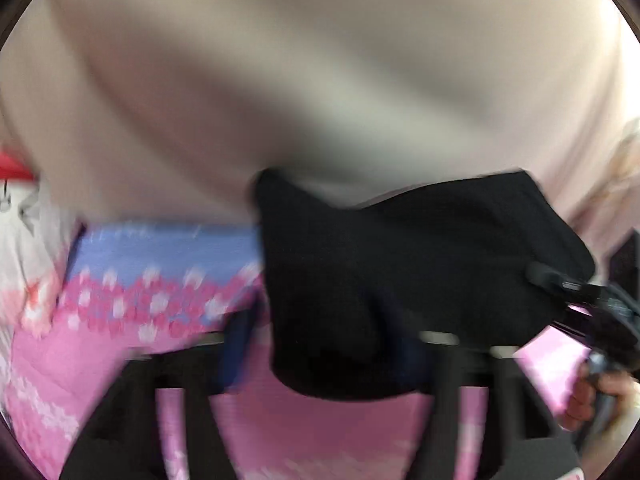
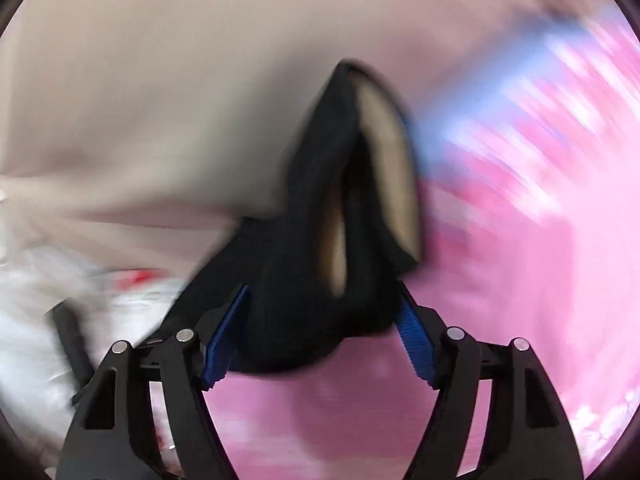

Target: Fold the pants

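The black pants [image 1: 400,280] hang bunched in the air over a pink patterned sheet [image 1: 100,360]. In the left wrist view the cloth drapes across my left gripper [image 1: 328,360]; its blue pads [image 1: 236,352] stand apart with the cloth between them, blurred. My right gripper [image 2: 324,332] has its blue pads [image 2: 224,340] spread wide, with the black pants [image 2: 320,260] lying between them and a pale inner lining showing. The right gripper also shows at the right edge of the left wrist view [image 1: 580,300], touching the pants' corner.
A person's beige top [image 1: 300,80] fills the upper half of both views, close behind the pants. The sheet has a blue and pink flower band [image 1: 160,272]. White and red items [image 2: 80,300] lie at the left. Both views are motion-blurred.
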{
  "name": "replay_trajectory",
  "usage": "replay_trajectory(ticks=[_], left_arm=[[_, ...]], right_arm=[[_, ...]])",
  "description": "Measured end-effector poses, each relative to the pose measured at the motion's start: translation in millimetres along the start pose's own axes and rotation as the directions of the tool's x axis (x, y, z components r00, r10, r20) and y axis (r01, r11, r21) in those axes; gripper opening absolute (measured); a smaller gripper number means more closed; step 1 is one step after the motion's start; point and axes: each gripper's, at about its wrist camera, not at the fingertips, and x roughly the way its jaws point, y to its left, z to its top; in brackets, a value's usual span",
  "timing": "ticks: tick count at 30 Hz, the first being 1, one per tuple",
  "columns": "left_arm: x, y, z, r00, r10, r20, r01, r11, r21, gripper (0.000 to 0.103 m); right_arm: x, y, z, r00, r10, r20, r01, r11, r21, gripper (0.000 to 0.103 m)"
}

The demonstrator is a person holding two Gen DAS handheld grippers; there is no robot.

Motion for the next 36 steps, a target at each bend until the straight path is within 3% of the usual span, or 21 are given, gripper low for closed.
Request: replay_trajectory(ticks=[1,2,3,4,5,7,9,13,15,17,18,19,20,22,25,26,28,29,32,34,36], left_arm=[[36.0,6.7,-18.3,0.996,0.068,-0.053,-0.068,0.998,0.002,0.07],[78.1,15.2,-43.2,0.973,0.167,-0.157,-0.163,0.986,0.04,0.062],[98.9,23.3,-60.1,0.953,0.206,-0.222,-0.199,0.978,0.053,0.044],[109.9,34.0,-74.8,0.938,0.213,-0.272,-0.21,0.977,0.041,0.039],[107.9,49.2,-86.7,0.936,0.19,-0.296,-0.206,0.978,-0.021,0.04],[88.2,71.8,-96.9,0.949,0.142,-0.283,-0.187,0.973,-0.138,0.04],[73.2,75.4,-91.1,0.949,0.166,-0.267,-0.213,0.965,-0.156,0.041],[55.0,38.1,-56.7,0.958,0.205,-0.203,-0.22,0.974,-0.056,0.048],[62.7,16.3,-41.1,0.966,0.19,-0.173,-0.194,0.981,-0.003,0.058],[82.0,-5.4,-31.8,0.963,0.217,-0.161,-0.21,0.976,0.061,0.058],[92.4,-11.1,-30.9,0.958,0.23,-0.168,-0.219,0.972,0.084,0.058],[110.8,-14.5,-34.2,0.946,0.254,-0.2,-0.237,0.966,0.106,0.058],[123.6,-14.8,-37.3,0.938,0.262,-0.229,-0.24,0.964,0.117,0.058],[144.7,-11.2,-46.9,0.923,0.259,-0.283,-0.238,0.965,0.109,0.06],[141.8,-12.1,-46.7,0.927,0.276,-0.255,-0.253,0.96,0.12,0.061],[142.5,-13.8,-47.9,0.925,0.285,-0.252,-0.259,0.957,0.13,0.061],[141.6,-15.4,-49.0,0.923,0.297,-0.247,-0.27,0.953,0.137,0.061],[143.9,-15.2,-49.6,0.921,0.301,-0.246,-0.273,0.952,0.141,0.061],[143.4,-17.7,-48.9,0.918,0.307,-0.253,-0.277,0.95,0.145,0.06],[140.5,-19.1,-47.1,0.915,0.31,-0.257,-0.279,0.949,0.15,0.06],[137.4,-19.1,-45.7,0.914,0.309,-0.262,-0.278,0.949,0.149,0.06]], right_arm=[[-2.6,-19.7,-8.7,1.0,-0.026,0.004,0.026,0.998,0.051,0.059],[-17.0,-29.5,-17.8,0.999,-0.001,0.048,-0.002,0.998,0.069,0.059],[-29.3,-30.5,-23.4,0.997,-0.007,0.076,0.003,0.998,0.056,0.059],[-41.8,-26.8,-28.9,0.995,-0.021,0.094,0.02,1.0,0.019,0.059],[-53.3,-15.6,-32.3,0.994,-0.03,0.105,0.034,0.999,-0.042,0.059],[-58.8,10.6,-31.0,0.993,-0.019,0.117,0.033,0.992,-0.122,0.059],[-52.1,51.2,-18.8,0.992,0.018,0.121,0.01,0.974,-0.228,0.059],[-14.9,102.3,11.2,0.983,0.081,0.167,-0.014,0.93,-0.367,0.059],[0.6,110.0,16.5,0.98,0.073,0.183,0.008,0.912,-0.409,0.059],[26.1,95.8,24.0,0.987,-0.011,0.161,0.077,0.906,-0.416,0.057],[47.7,76.2,29.4,0.986,-0.112,0.12,0.151,0.908,-0.392,0.055],[54.8,60.9,31.8,0.985,-0.126,0.115,0.16,0.913,-0.376,0.04],[47.9,59.6,35.3,0.984,-0.112,0.14,0.157,0.914,-0.375,0.035],[36.9,69.5,44.2,0.987,-0.102,0.121,0.137,0.935,-0.326,0.037],[7.7,88.0,43.5,0.979,0.013,0.201,0.058,0.937,-0.345,0.037],[9.8,88.4,42.9,0.978,0.001,0.207,0.076,0.928,-0.365,0.037],[45.4,68.1,44.1,0.984,-0.144,0.102,0.172,0.913,-0.37,0.037],[53.5,59.6,43.0,0.985,-0.148,0.086,0.17,0.912,-0.374,0.037],[36.6,84.9,46.9,0.974,-0.195,0.114,0.224,0.896,-0.384,0.036],[12.8,102.5,42.5,0.977,-0.15,0.15,0.197,0.904,-0.38,0.039],[-13.7,118.0,29.7,0.965,-0.165,0.204,0.235,0.889,-0.393,0.041]])
